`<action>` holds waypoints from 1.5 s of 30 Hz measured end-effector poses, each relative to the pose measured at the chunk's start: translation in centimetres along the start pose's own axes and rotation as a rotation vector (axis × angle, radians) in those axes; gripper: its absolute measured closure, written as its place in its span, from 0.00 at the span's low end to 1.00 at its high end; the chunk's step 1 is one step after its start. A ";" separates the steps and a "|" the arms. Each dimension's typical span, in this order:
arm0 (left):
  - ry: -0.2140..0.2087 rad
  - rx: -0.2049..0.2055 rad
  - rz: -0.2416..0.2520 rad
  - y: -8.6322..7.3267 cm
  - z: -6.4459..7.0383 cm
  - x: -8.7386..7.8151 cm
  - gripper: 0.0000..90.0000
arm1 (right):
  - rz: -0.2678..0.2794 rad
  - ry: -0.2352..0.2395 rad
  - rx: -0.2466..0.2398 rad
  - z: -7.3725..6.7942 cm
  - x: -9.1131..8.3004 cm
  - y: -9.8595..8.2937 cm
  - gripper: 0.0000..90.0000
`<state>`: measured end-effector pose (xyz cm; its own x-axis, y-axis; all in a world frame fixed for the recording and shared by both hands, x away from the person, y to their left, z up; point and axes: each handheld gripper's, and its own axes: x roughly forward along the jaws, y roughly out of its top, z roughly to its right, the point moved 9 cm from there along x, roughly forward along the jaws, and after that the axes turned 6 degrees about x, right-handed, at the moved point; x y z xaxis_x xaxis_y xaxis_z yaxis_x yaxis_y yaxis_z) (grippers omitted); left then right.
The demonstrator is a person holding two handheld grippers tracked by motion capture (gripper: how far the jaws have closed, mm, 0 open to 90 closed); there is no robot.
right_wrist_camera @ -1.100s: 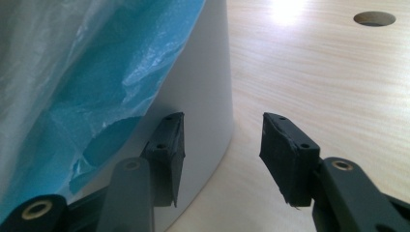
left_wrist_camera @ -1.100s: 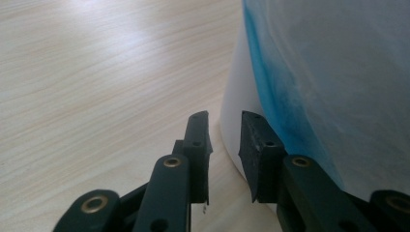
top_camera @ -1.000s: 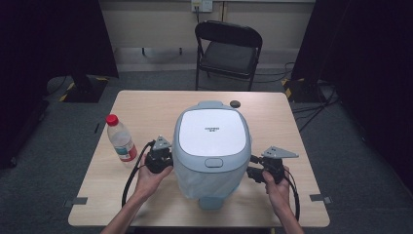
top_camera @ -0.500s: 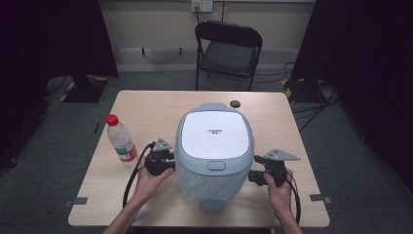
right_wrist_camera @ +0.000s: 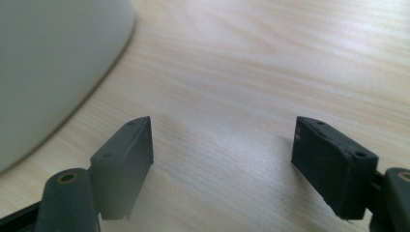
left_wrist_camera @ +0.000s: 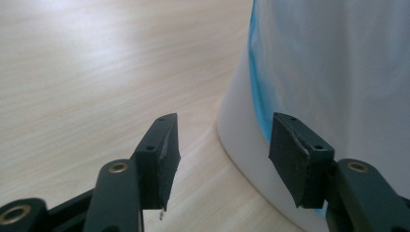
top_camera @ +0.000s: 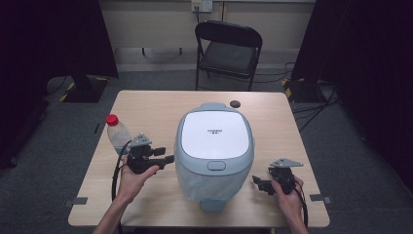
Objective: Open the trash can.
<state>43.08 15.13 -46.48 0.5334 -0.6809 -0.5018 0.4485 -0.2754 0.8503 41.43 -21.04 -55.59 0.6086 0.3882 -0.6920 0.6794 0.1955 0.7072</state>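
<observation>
A large white and pale-blue rice cooker (top_camera: 214,151) stands with its lid down at the middle of the wooden table (top_camera: 160,105). My left gripper (top_camera: 168,159) is open at the cooker's left side, its jaws close to the wall and holding nothing. The left gripper view has the cooker's white base and blue seam (left_wrist_camera: 309,82) just beyond the right jaw. To the cooker's right, near the front edge, my right gripper (top_camera: 257,183) is open over bare wood, apart from the body. The cooker's rounded base (right_wrist_camera: 53,67) lies at the left of the right gripper view.
A clear plastic bottle with a red cap (top_camera: 117,132) stands on the table left of my left hand. A small dark round object (top_camera: 235,103) lies behind the cooker. A black folding chair (top_camera: 228,51) stands beyond the far edge.
My right gripper has pulled back from the cooker's side, down towards the front edge. The left gripper has stayed by the cooker's left wall. The cooker itself holds its place.
</observation>
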 end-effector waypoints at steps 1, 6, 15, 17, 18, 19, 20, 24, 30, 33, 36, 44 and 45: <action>0.000 0.011 0.000 0.1 0.0 -0.4 0.47 | 0.002 -0.015 -0.008 0.0 0.1 0.0 0.23; -0.050 0.036 0.041 1.6 0.6 -2.2 0.53 | 0.034 -0.066 -0.050 -0.3 0.7 -0.1 0.17; -0.050 0.092 0.128 4.7 2.1 -5.7 0.58 | 0.034 -0.066 -0.049 -0.3 0.7 -0.1 0.17; -0.059 0.119 0.164 5.5 2.6 -6.6 0.62 | 0.034 -0.066 -0.049 -0.3 0.7 -0.1 0.17; -0.059 0.119 0.164 5.5 2.6 -6.6 0.64 | 0.034 -0.066 -0.049 -0.3 0.7 -0.1 0.17; -0.052 0.129 0.190 6.1 2.9 -7.3 0.66 | 0.034 -0.067 -0.049 -0.3 0.7 -0.1 0.17; -0.052 0.129 0.190 6.1 2.9 -7.3 0.68 | 0.034 -0.067 -0.049 -0.3 0.7 -0.1 0.17; -0.043 0.154 0.240 7.5 3.5 -9.0 0.75 | 0.034 -0.067 -0.049 -0.3 0.7 -0.1 0.17; -0.061 0.205 0.288 9.5 5.3 -10.5 0.90 | 0.034 -0.066 -0.049 -0.3 0.7 -0.1 0.17; -0.102 0.244 0.316 10.9 7.1 -11.0 0.96 | 0.034 -0.066 -0.049 -0.3 0.7 -0.1 0.17; -0.126 0.254 0.331 11.5 7.9 -10.9 1.00 | 0.034 -0.066 -0.049 -0.3 0.7 -0.1 0.17; -0.310 0.294 0.292 12.5 13.1 -7.4 1.00 | 0.034 -0.066 -0.049 -0.3 0.7 -0.1 0.17; -0.323 0.301 0.286 12.5 13.8 -7.0 1.00 | 0.034 -0.066 -0.049 -0.3 0.7 -0.1 0.17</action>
<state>35.12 7.07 -30.15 0.3348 -0.9187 -0.2093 0.0659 -0.1988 0.9778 41.71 -20.48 -56.10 0.6580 0.3352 -0.6743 0.6380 0.2274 0.7357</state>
